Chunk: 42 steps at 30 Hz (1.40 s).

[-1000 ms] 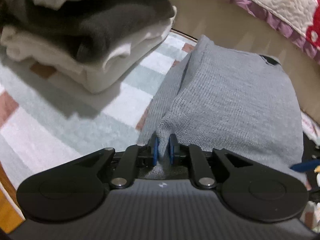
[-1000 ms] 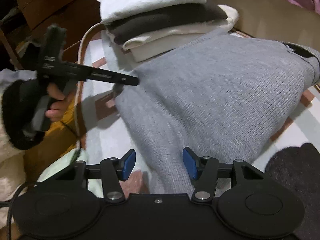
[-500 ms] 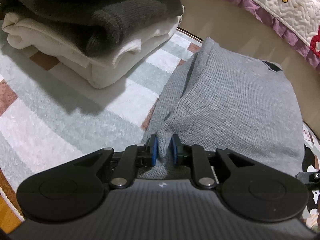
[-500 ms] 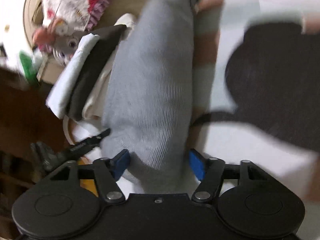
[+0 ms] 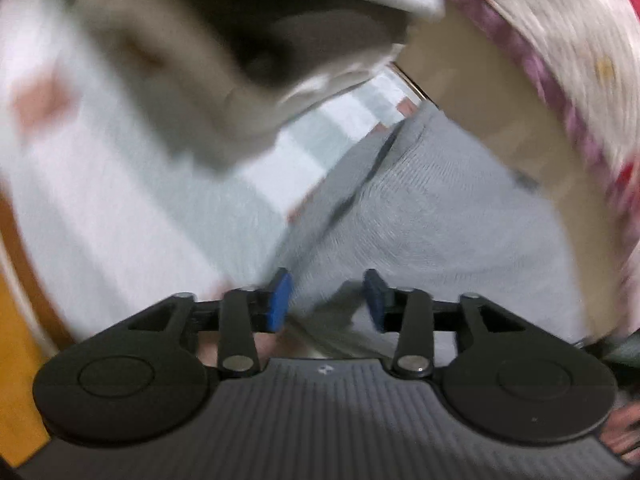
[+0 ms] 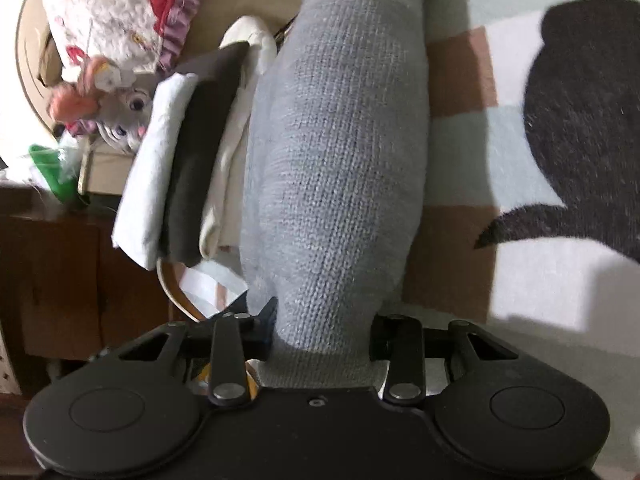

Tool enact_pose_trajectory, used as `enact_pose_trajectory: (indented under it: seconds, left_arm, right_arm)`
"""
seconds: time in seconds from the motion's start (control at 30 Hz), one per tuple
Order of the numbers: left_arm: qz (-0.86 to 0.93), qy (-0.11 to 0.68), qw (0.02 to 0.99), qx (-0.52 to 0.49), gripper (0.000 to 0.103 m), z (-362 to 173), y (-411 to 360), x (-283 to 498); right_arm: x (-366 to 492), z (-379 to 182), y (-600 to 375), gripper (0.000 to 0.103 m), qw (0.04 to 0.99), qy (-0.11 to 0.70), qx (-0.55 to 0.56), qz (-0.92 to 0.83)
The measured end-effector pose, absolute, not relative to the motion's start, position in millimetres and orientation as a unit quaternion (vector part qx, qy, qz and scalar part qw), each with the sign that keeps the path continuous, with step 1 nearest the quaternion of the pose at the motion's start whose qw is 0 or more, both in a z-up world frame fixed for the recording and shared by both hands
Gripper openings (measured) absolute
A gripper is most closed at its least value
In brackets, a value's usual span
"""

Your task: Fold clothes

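Nearest the lens in the right wrist view, the right gripper (image 6: 322, 334) is closing, and a thick fold of the grey knitted sweater (image 6: 340, 140) is bunched between its jaws, the cloth filling the gap from pad to pad. In the left wrist view, heavily blurred, the left gripper (image 5: 326, 296) is opening; an edge of the same grey knitted sweater (image 5: 432, 216) lies between its blue pads (image 5: 279, 295), but a clear gap is seen beside the far pad, so no squeeze is judged there.

The sweater is laid lengthwise on the pale checked rug (image 6: 520, 152), running away from the right gripper. Just beside the sweater, on the side towards the left gripper, the stack of folded white and dark garments (image 6: 188, 160) is seen; on its other side, apart from it, a dark fuzzy garment (image 6: 588, 120) is spread on the rug. Beyond the stack, a quilted white blanket with a purple frill (image 6: 132, 8) is visible.

The risk, as judged here: with one end being let go while the other is pinched in a thick bundle, the fold could be dragged crooked or the layers could slide open. A swing of the sweater towards the stack could also topple it.
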<state>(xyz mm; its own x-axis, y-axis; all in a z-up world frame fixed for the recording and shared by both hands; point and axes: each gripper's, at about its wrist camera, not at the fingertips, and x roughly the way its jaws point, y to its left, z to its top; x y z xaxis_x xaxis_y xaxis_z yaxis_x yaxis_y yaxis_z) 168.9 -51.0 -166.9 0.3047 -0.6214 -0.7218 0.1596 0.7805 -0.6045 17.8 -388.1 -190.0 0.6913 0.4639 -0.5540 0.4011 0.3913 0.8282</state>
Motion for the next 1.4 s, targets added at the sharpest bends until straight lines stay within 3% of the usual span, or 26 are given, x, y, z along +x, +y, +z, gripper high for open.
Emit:
enact_pose_trajectory:
  seconds: [0.07,0.2,0.33,0.47,0.83,1.2,1.4]
  left_arm:
    - [-0.254,0.567,0.721,-0.307,0.043,-178.1,-36.5,160.9]
    - [-0.256,0.596,0.651,-0.395,0.048,-198.6,-37.3,132.9]
    - [-0.234,0.572,0.622,-0.480,0.055,-212.4,-52.6,114.1]
    - [-0.225,0.531,0.628,-0.522,0.077,-206.1,-63.9,99.0]
    - [-0.230,0.475,0.577,-0.624,0.084,-215.6,-64.7,86.6]
    - [-0.198,0.439,0.584,-0.654,0.083,-218.4,-71.2,104.5]
    - [-0.180,0.469,0.568,-0.652,0.084,-242.7,-76.1,114.0]
  right_arm:
    - [20.8,-185.0,-387.3,0.044,0.733,0.399,0.550,0.019]
    - [22.6,-181.1,-393.8,0.044,0.712,0.397,0.579,0.014]
    - [21.9,-173.5,-398.4,0.044,0.700,0.395,0.595,0.009]
    - [26.8,-167.1,-399.7,0.044,0.688,0.387,0.615,0.009]
    - [39.1,-150.4,-397.8,0.044,0.655,0.366,0.661,-0.013]
    - [36.5,-152.9,-395.9,0.044,0.638,0.354,0.683,-0.011]
    - [28.1,-160.2,-395.2,0.044,0.628,0.358,0.691,-0.004]
